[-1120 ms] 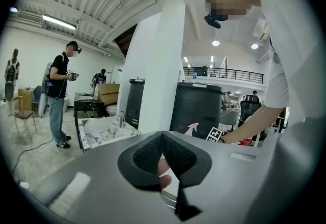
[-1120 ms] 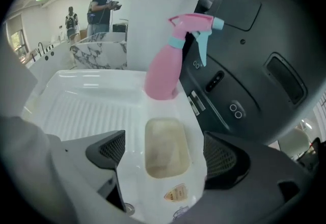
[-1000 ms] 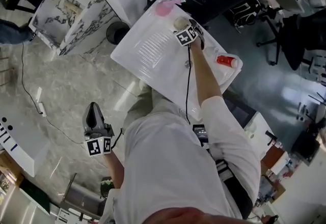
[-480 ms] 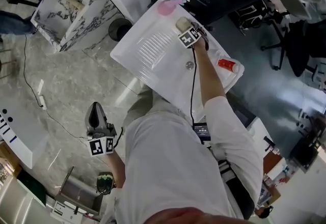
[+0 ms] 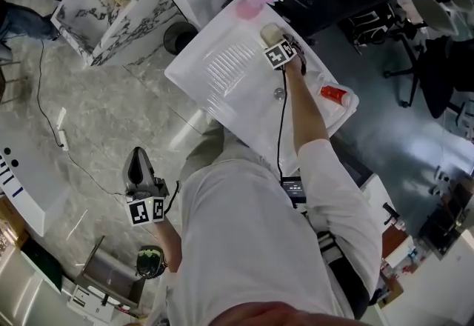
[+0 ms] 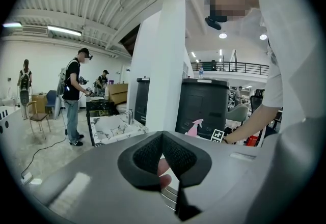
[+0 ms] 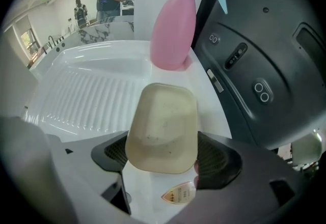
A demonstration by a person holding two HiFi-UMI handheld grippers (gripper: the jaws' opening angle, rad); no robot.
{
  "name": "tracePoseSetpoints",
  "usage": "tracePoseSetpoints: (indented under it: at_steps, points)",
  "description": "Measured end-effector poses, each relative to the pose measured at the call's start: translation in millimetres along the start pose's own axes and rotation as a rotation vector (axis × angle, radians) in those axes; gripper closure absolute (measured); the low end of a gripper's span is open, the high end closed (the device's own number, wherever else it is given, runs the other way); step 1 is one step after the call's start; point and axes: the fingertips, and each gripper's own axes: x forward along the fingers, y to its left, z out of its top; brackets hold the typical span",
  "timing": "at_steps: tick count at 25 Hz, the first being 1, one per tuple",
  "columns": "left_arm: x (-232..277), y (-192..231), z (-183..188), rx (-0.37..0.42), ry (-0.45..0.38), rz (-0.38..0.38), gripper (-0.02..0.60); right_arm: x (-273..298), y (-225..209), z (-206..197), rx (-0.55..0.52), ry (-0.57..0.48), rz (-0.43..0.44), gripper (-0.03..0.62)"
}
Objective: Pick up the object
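Beige block (image 7: 163, 126) on white tray (image 7: 81, 90), right gripper (image 7: 165, 158) closing round it
Left gripper (image 5: 138, 163): held low at the person's left side above the marbled floor (image 5: 96, 124), well apart from the tray; jaws pressed together, nothing between them. Right gripper: at the end of the outstretched white sleeve (image 5: 333, 184), reaching to the tray's far end; jaws closing, one pad drawn up on either flank of the block, which lies flat on the tray. Block: rounded corners, flat top, on the smooth strip beside the ribbed area (image 7: 86, 101). Round drain (image 5: 279, 94) on the person's side of the block. Red tube (image 5: 333, 94) near the tray's right edge, well apart from the block. Pink spray bottle (image 7: 175, 24): upright, just beyond the block at the far edge. Black cabinet (image 7: 265, 65) behind the tray
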Motion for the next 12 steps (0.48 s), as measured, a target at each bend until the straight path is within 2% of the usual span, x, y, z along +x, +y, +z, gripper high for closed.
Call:
tracePoseSetpoints:
  at_steps: [5,8,12]
  points:
    - [1.8,3.5,3.9,-0.002,-0.019,-0.014,0.58,-14.7,15.6,9.3,0.087,-0.041,0.046,0.206]
    - [6.0,0.6,5.6,-0.004,-0.036,-0.041,0.58,-29.1,30.0,14.0,0.2,-0.069,0.099,0.206]
    - [16.7,-6.4,10.2,-0.007,-0.064,-0.097,0.58,-66.2,42.7,46.9,0.287,-0.234,0.14,0.206]
